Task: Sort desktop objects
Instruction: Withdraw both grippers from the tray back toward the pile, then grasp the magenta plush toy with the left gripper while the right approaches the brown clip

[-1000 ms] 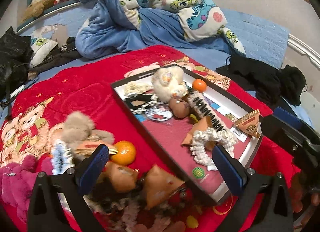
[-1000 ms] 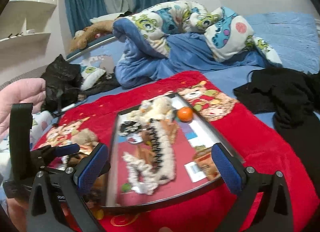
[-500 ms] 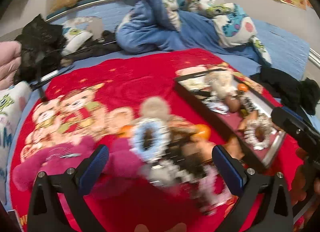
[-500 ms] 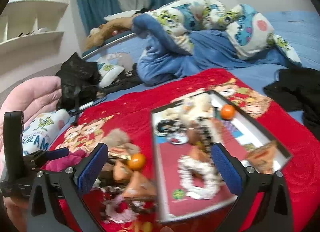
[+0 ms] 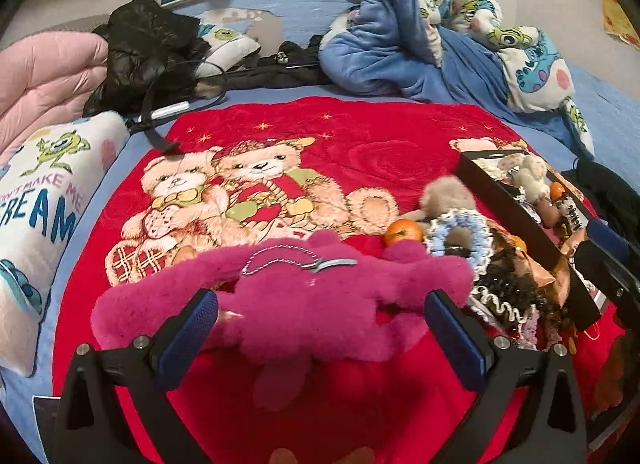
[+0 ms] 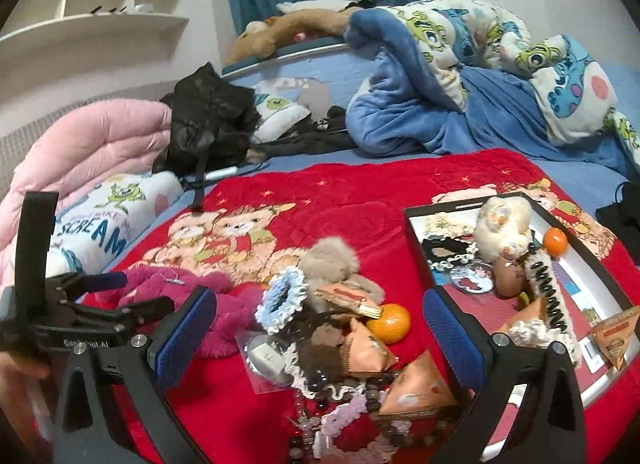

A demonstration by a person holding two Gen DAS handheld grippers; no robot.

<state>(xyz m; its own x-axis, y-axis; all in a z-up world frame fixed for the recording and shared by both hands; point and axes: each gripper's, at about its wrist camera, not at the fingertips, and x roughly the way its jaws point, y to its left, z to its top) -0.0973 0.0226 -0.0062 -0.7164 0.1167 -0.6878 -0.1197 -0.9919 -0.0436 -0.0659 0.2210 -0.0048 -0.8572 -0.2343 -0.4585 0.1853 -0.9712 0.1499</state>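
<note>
A magenta plush toy (image 5: 320, 300) with a bead chain lies on the red blanket, between the spread fingers of my left gripper (image 5: 322, 330), which is open. Beside it sit a tangerine (image 5: 402, 230), a blue scrunchie (image 5: 460, 232) and a grey plush (image 5: 448, 192). My right gripper (image 6: 320, 336) is open over the loose pile: blue scrunchie (image 6: 282, 300), tangerine (image 6: 390, 322), triangular snack packets (image 6: 416, 388) and bead bracelets. The black-rimmed tray (image 6: 416, 240) on the right holds a cream plush (image 6: 502, 228), a tangerine (image 6: 555, 242) and a hair clip (image 6: 552, 296).
The red teddy-bear blanket (image 5: 340, 136) covers a bed. A pink quilt (image 6: 88, 144), a black jacket (image 6: 208, 120) and a printed pillow (image 5: 36, 200) lie to the left. A blue duvet (image 6: 420, 104) is heaped at the back. Black clothes (image 5: 608, 192) lie right of the tray.
My left gripper has swung left, away from the tray, and now frames the magenta plush. My right gripper has also turned left, from the tray to the loose pile.
</note>
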